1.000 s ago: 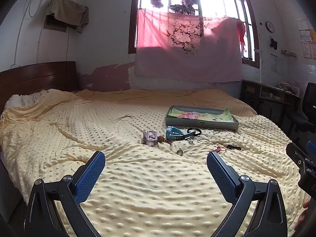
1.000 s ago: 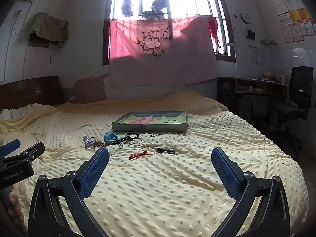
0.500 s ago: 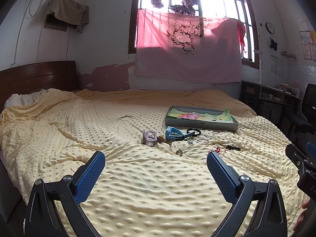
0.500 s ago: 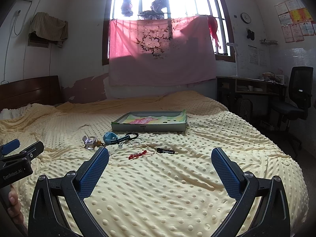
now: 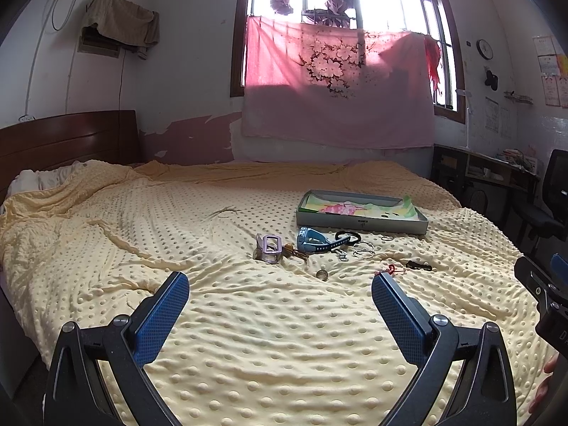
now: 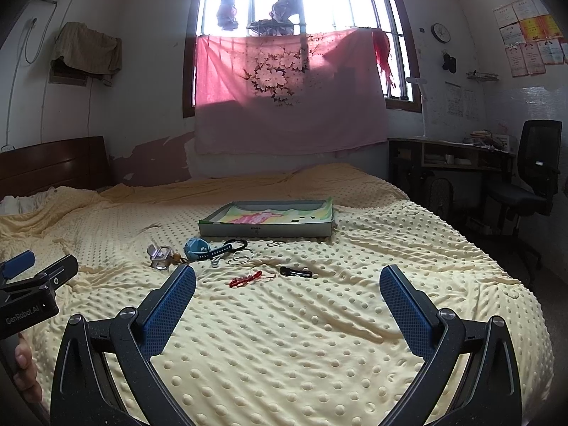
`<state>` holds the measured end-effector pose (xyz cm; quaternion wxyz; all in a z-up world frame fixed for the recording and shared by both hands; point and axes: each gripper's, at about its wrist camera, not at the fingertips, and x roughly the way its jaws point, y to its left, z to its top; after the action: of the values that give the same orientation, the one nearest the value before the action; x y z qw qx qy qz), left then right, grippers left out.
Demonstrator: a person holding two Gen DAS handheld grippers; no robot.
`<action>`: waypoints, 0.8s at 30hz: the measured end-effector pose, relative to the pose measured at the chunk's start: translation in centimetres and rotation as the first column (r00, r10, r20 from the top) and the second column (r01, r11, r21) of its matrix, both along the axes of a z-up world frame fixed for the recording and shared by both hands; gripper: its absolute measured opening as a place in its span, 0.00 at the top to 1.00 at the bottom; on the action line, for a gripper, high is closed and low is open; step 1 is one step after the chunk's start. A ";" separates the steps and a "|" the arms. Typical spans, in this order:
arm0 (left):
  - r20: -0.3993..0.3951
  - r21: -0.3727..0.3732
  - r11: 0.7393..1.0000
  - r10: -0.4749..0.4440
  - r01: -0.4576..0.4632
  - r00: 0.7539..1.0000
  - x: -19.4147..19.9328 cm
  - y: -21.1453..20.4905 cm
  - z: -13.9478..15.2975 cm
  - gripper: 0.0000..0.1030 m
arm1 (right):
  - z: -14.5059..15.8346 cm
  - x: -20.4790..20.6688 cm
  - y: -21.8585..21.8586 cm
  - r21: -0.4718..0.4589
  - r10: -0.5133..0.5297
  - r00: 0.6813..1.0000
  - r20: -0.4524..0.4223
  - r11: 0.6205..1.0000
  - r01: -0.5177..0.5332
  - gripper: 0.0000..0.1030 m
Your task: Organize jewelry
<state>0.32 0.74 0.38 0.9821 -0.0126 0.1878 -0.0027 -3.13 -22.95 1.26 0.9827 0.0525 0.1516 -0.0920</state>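
Observation:
Jewelry lies scattered on a yellow dotted bedspread [image 5: 248, 337]. A shallow grey box [image 5: 362, 222] with a colourful lining stands behind it, also in the right wrist view [image 6: 266, 230]. In front lie a blue watch [image 5: 312, 241], a lilac watch [image 5: 268, 248], thin bangles [image 5: 362, 248], a small ring [image 5: 322, 274], a red bracelet [image 6: 246, 278] and a black clip [image 6: 295, 271]. My left gripper [image 5: 280, 289] is open and empty, short of the items. My right gripper [image 6: 287, 284] is open and empty, just short of the red bracelet.
A dark wooden headboard [image 5: 67, 138] is at the left. A desk [image 6: 451, 156] and black office chair [image 6: 529, 184] stand right of the bed. The left gripper's body [image 6: 32, 294] shows at the right wrist view's left edge.

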 end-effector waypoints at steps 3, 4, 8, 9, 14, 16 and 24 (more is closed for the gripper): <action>0.000 -0.001 1.000 0.000 0.000 1.000 -0.1 0.0 0.2 0.00 | 0.0 0.0 0.0 -0.003 0.001 1.000 -0.002 1.000 -0.001 0.01; 0.001 0.000 1.000 0.001 -0.001 1.000 -0.2 -0.1 0.1 0.00 | -0.1 0.1 -0.1 -0.002 0.000 1.000 -0.001 1.000 0.000 0.01; 0.001 0.000 1.000 0.001 -0.001 1.000 -0.2 -0.1 0.1 0.00 | -0.1 0.1 -0.1 -0.002 0.000 1.000 0.000 1.000 0.000 0.01; 0.000 0.000 1.000 0.001 -0.001 1.000 -0.1 0.0 0.2 0.00 | -0.1 0.1 -0.1 -0.002 0.000 1.000 -0.001 1.000 0.000 0.01; 0.001 0.000 1.000 0.000 0.000 1.000 -0.2 -0.1 0.1 0.00 | 0.0 0.0 -0.2 -0.002 -0.001 1.000 0.000 1.000 0.001 0.01; 0.002 0.000 1.000 0.000 0.000 1.000 -0.2 0.0 0.1 0.00 | 0.0 0.0 -0.3 -0.001 0.000 1.000 0.000 1.000 0.000 0.01; 0.002 0.000 1.000 0.001 -0.001 1.000 -0.2 -0.1 0.1 0.00 | 0.0 0.0 -0.3 -0.002 0.000 1.000 0.001 1.000 0.000 0.01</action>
<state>0.16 0.68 0.52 0.9823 -0.0128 0.1867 -0.0021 -3.12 -23.22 1.28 0.9829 0.0514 0.1512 -0.0920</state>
